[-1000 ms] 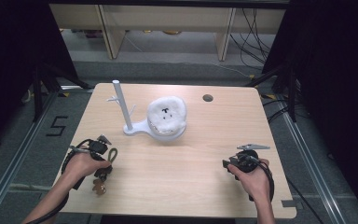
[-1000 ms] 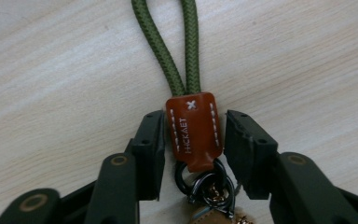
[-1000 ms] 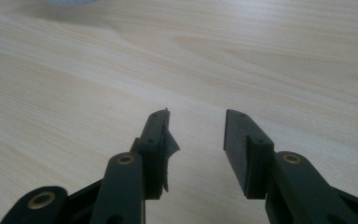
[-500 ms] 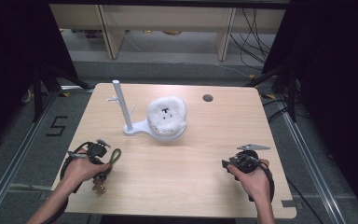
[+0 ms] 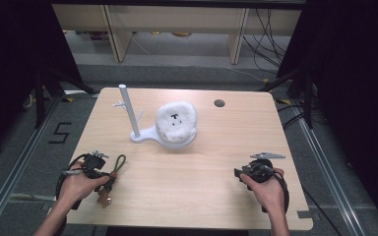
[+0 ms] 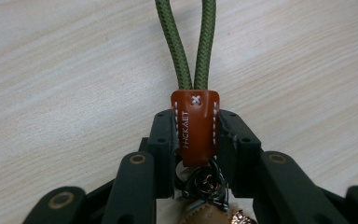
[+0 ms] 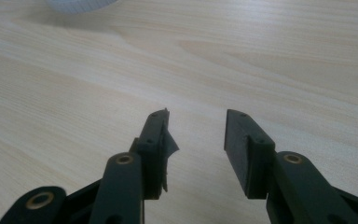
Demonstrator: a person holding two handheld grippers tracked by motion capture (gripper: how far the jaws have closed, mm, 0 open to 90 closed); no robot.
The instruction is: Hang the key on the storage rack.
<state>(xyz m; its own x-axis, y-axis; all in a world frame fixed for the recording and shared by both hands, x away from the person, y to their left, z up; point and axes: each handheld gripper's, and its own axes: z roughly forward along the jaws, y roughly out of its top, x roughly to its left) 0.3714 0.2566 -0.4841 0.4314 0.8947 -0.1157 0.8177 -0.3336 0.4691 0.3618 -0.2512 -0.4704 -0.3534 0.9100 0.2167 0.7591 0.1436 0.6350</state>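
Observation:
A keychain lies on the wooden table (image 5: 187, 196) at the near left, with a green cord loop (image 5: 119, 163) and an orange leather tab. My left gripper (image 5: 109, 180) is shut on that tab. In the left gripper view the two black pads (image 6: 165, 135) press the stitched tab (image 6: 196, 133) from both sides. The green cord (image 6: 186, 46) runs straight ahead over the wood, and metal rings hang behind the tab. My right gripper (image 5: 238, 173) rests at the near right. Its jaws (image 7: 197, 116) stand open over bare wood with nothing between them.
A white stand (image 5: 128, 113) with a post and small pegs rises at mid table. A fluffy white round object (image 5: 176, 120) sits on its base. A round cable hole (image 5: 219, 103) lies at the far right. Bare wood stretches between the two hands.
My left gripper has closed on the keychain tab and shifted slightly across the table, so the green loop now sticks out ahead of it. The right hand has stayed still.

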